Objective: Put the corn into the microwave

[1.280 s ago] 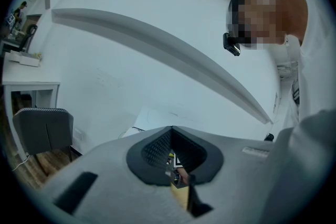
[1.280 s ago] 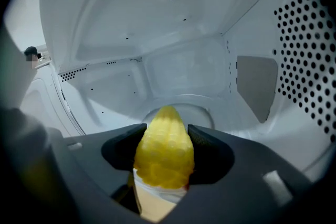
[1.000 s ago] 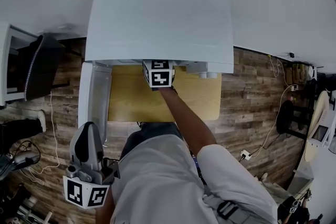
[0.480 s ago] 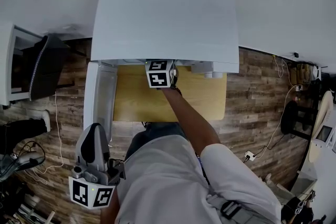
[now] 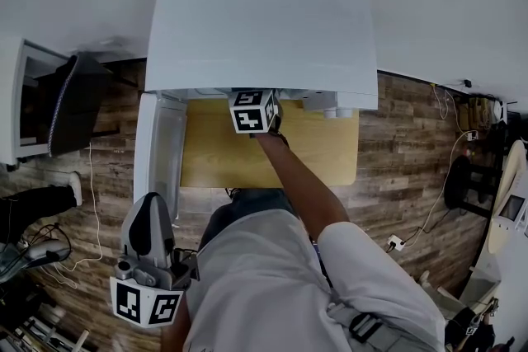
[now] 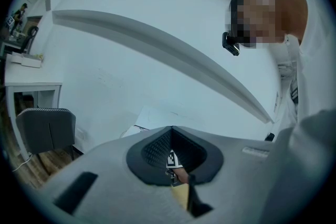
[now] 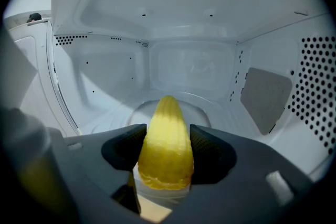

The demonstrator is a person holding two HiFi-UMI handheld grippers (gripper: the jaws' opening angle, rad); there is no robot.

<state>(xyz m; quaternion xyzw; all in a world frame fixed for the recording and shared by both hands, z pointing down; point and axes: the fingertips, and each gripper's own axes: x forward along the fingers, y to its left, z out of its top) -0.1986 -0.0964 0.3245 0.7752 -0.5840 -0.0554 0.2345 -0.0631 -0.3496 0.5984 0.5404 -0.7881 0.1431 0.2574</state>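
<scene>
Now the yellow corn cob (image 7: 165, 147), clenched by the right gripper (image 7: 167, 139), is eased deeper inside the white microwave (image 7: 194, 68); left gripper (image 6: 172, 157) closed, empty.

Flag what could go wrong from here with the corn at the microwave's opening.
The corn is tapered and the right gripper clasps only its thick end, so it might slide out forwards. Its base seems short of the turntable; let go here, it could land on the front lip of the microwave and roll out. The left gripper hangs low with shut jaws, too far to catch it.
</scene>
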